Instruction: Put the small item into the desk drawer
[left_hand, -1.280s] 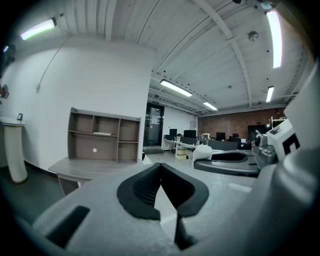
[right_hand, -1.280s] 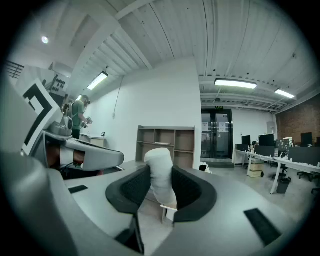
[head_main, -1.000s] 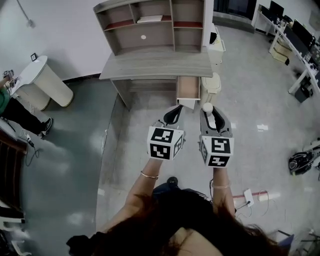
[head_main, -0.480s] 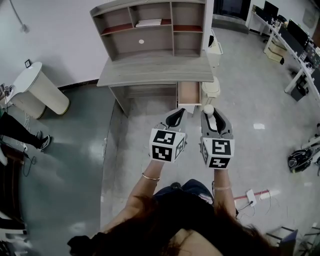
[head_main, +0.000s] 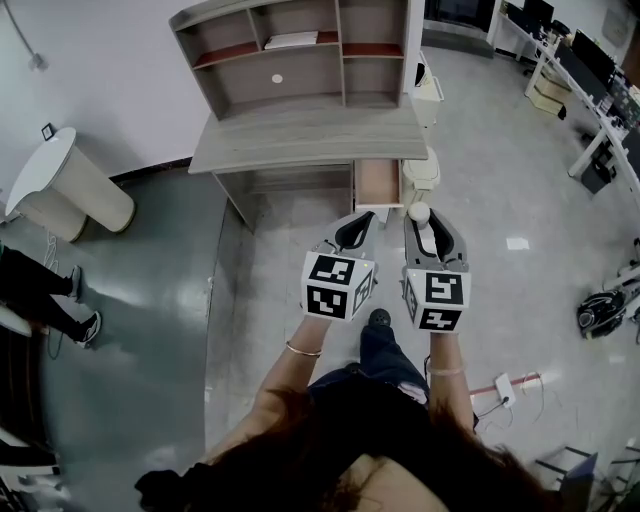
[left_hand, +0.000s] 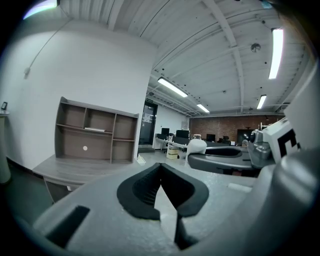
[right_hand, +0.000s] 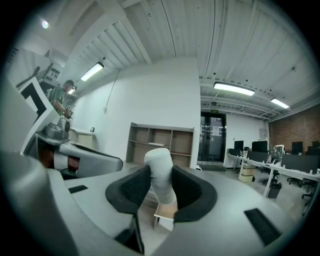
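The grey desk (head_main: 300, 135) carries a shelf hutch (head_main: 300, 75), and the drawer (head_main: 378, 182) at the desk's right end stands open. Just short of the drawer's front edge, the left gripper (head_main: 352, 230) is empty, its jaw tips touching. The right gripper (head_main: 425, 224) clamps the small white round-topped item (head_main: 418, 213) upright between its pads.

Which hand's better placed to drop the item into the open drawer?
Right. The right gripper is shut on the white item, and the open drawer lies just ahead of it. The left gripper has its jaws together and holds nothing.
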